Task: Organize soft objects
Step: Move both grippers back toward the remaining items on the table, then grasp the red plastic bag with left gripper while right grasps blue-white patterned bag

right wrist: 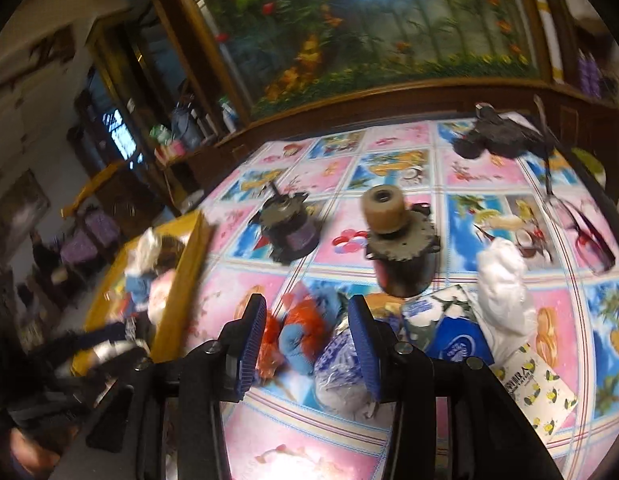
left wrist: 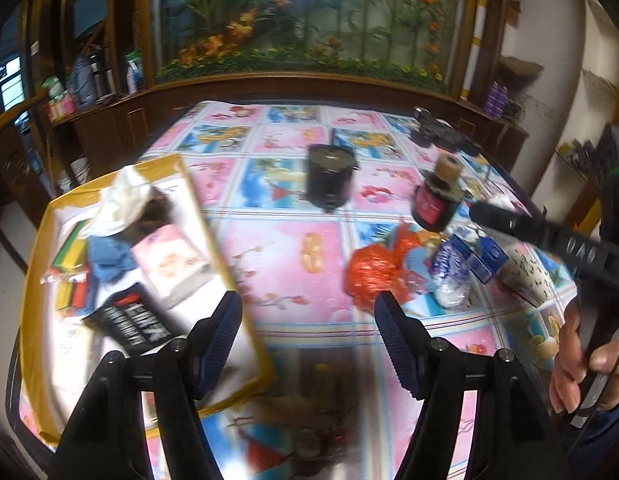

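Both views motion-blurred. Table covered w/ pink-and-blue cartoon-print plastic tablecloth. On its left side sits a yellow-rimmed rectangular tray, long axis running away from the cameras, w/ soft items in it: crumpled white tissue, blue cloth, pink-and-white tissue pack, multicolour sponge stack, and a black packet w/ white block lettering, too blurred to read, lying diagonally near the tray's near end.

Right of the tray, loose on the cloth: crumpled orange-red plastic bag, clear bag w/ blue print, blue-and-white tissue box lying tilted, white crumpled bag, and a white pack w/ lemon pattern bearing Chinese characters I can't read, long axis diagonal toward lower right.

Two dark cylindrical motors stand upright behind them: one w/ a shaft, one w/ a red label and tan roller on top.

Left gripper open, nothing betw. its pads, above bare cloth just right of the tray. Right gripper open too, above the orange bag and blue-print bag, pads not pressing anything.
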Motion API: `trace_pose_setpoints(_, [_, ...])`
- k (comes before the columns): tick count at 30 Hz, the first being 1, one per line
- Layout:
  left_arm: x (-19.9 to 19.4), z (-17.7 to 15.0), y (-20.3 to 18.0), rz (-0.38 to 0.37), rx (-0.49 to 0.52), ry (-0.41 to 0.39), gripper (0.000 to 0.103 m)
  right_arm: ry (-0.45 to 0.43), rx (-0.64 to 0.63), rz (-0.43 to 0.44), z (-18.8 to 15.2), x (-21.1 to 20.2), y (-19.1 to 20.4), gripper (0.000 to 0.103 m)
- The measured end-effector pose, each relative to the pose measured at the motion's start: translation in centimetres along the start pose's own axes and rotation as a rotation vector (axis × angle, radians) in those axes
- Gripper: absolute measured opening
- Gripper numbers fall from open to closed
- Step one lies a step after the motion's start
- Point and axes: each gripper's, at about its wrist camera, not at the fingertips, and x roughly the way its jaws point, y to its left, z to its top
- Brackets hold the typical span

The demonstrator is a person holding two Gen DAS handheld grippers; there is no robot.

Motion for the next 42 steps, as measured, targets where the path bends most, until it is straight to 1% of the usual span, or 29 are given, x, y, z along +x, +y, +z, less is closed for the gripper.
trace_pose_setpoints(2, [1.3,0.4,-1.2,-0.013,0.013,0.024,0.072,0.005,0.077,0.040,0.2,-0.4,-1.6,0.048])
trace_pose_setpoints(4, [3.0,0.9,-2.1,-0.042,0.003,0.064,0.073,0.025,0.128,0.030,0.2,-0.2,-2.8,0.048])
trace_pose_setpoints(6, [4.9,1.1,-2.9,-0.057,0.005,0.116,0.073,0.043,0.152,0.015,-0.1,0.0,-3.2,0.048])
trace_pose_setpoints(7, [5.5,1.2,-3.3,-0.055,0.010,0.125,0.073,0.053,0.163,0.014,-0.1,0.1,-3.4,0.048])
trace_pose_setpoints(9, [7.1,1.4,-3.8,-0.010,0.017,0.142,0.073,0.070,0.183,0.021,-0.2,0.5,-3.6,0.048])
trace_pose_setpoints(13, [9.3,1.5,-3.7,-0.014,-0.013,0.174,0.073,0.108,0.207,0.036,-0.6,1.2,-3.7,0.049])
trace_pose_setpoints(17, [10.5,1.1,-3.4,-0.024,-0.017,0.161,0.072,0.144,0.201,0.009,-1.0,2.0,-3.3,0.049])
trace_pose_setpoints(18, [10.4,1.0,-3.4,-0.025,-0.013,0.142,0.072,0.156,0.197,0.001,-1.1,2.3,-3.3,0.049])
trace_pose_setpoints(21, [10.4,1.0,-3.2,-0.037,-0.009,0.118,0.054,0.177,0.177,-0.044,-1.4,3.0,-3.1,0.048])
trace_pose_setpoints(22, [10.4,1.0,-3.1,-0.033,-0.008,0.109,0.045,0.186,0.168,-0.053,-1.5,3.3,-2.9,0.048])
trace_pose_setpoints(23, [10.4,1.0,-3.1,-0.028,-0.005,0.101,0.044,0.196,0.161,-0.059,-1.6,3.6,-2.9,0.048])
trace_pose_setpoints(26, [10.3,1.0,-2.8,-0.052,-0.015,0.094,0.044,0.217,0.134,-0.099,-2.0,4.4,-2.5,0.048])
trace_pose_setpoints(29, [10.4,1.0,-2.7,-0.065,-0.019,0.090,0.044,0.217,0.100,-0.151,-2.1,4.8,-2.3,0.048])
trace_pose_setpoints(31, [10.4,1.0,-2.7,-0.071,-0.020,0.088,0.044,0.219,0.091,-0.160,-2.2,5.1,-2.2,0.051])
trace_pose_setpoints(33, [10.4,1.0,-2.6,-0.076,-0.025,0.087,0.044,0.219,0.075,-0.171,-2.3,5.3,-2.0,0.055])
trace_pose_setpoints(35, [10.4,1.0,-2.6,-0.076,-0.023,0.088,0.044,0.234,0.058,-0.179,-2.5,5.8,-1.8,0.056])
trace_pose_setpoints(38, [10.4,1.0,-2.6,-0.080,-0.025,0.087,0.044,0.233,0.038,-0.178,-2.6,6.2,-1.5,0.058])
trace_pose_setpoints(39, [10.3,1.0,-2.6,-0.082,-0.025,0.085,0.043,0.231,0.028,-0.181,-2.7,6.3,-1.3,0.057])
trace_pose_setpoints(40, [10.2,1.0,-2.6,-0.084,-0.024,0.082,0.042,0.225,0.021,-0.185,-2.8,6.3,-1.1,0.055])
trace_pose_setpoints(41, [10.1,1.0,-2.6,-0.085,-0.022,0.076,0.042,0.219,0.016,-0.180,-2.9,6.2,-1.0,0.048])
trace_pose_setpoints(42, [10.0,1.0,-2.6,-0.084,-0.020,0.070,0.042,0.214,0.011,-0.174,-2.9,6.1,-0.8,0.047])
